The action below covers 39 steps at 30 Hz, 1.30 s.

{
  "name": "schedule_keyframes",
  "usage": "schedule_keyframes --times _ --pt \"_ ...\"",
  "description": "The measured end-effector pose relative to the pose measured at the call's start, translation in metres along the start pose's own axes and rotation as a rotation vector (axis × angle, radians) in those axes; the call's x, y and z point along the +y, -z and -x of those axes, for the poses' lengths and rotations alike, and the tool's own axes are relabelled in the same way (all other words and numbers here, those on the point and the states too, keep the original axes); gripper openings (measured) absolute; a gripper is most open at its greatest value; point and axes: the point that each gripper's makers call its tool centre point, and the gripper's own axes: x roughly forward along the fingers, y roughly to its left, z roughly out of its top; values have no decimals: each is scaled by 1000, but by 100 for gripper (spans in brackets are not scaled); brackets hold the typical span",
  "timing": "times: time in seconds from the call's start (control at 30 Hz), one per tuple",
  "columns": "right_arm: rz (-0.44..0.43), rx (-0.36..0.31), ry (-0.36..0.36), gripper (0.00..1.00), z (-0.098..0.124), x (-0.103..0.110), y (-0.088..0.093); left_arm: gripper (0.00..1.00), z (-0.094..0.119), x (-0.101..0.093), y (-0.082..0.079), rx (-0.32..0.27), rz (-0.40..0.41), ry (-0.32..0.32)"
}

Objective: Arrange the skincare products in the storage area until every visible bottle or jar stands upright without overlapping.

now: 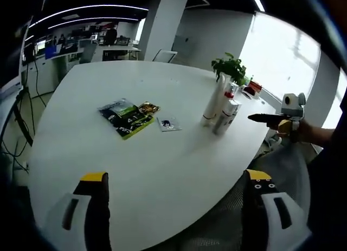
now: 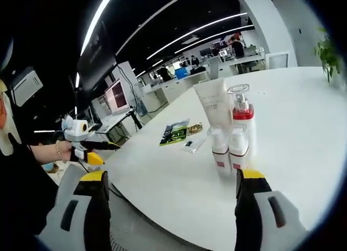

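Note:
Several skincare products stand upright in a tight cluster on the white table: a tall white tube, a pump bottle with a clear cap and red band, and two small white bottles with red bands; in the left gripper view the front bottle partly hides the others. My left gripper is open over the table's near edge, far from them. My right gripper is open too, just short of the small bottles. Each gripper also shows in the other view.
Green and dark flat packets and a small sachet lie mid-table. A potted plant stands beyond the bottles. A person's hands hold the grippers. Desks and monitors sit behind the table.

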Motion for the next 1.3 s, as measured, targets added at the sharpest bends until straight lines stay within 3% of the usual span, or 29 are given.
schedule_keyframes --times 0.17,0.37,0.63,0.77,0.97,1.13,1.3 --pt "10 -10 2 94 0 1 -1 84 -6 -1 -6 -16 22 0" --pt "23 -1 3 93 -2 2 0 97 -19 7 -12 -9 22 -22" --pt "36 20 3 93 -4 3 3 99 -44 21 -17 40 15 -51" --pt "34 21 10 92 -4 2 3 99 -60 32 -21 52 37 -94" --pt "34 24 19 92 -3 0 3 99 -83 58 -30 37 128 -216" --pt "31 31 25 91 -4 -2 4 98 -101 72 -31 57 157 -267" --pt "17 35 32 91 -4 -3 5 97 -117 82 -44 44 204 -309"
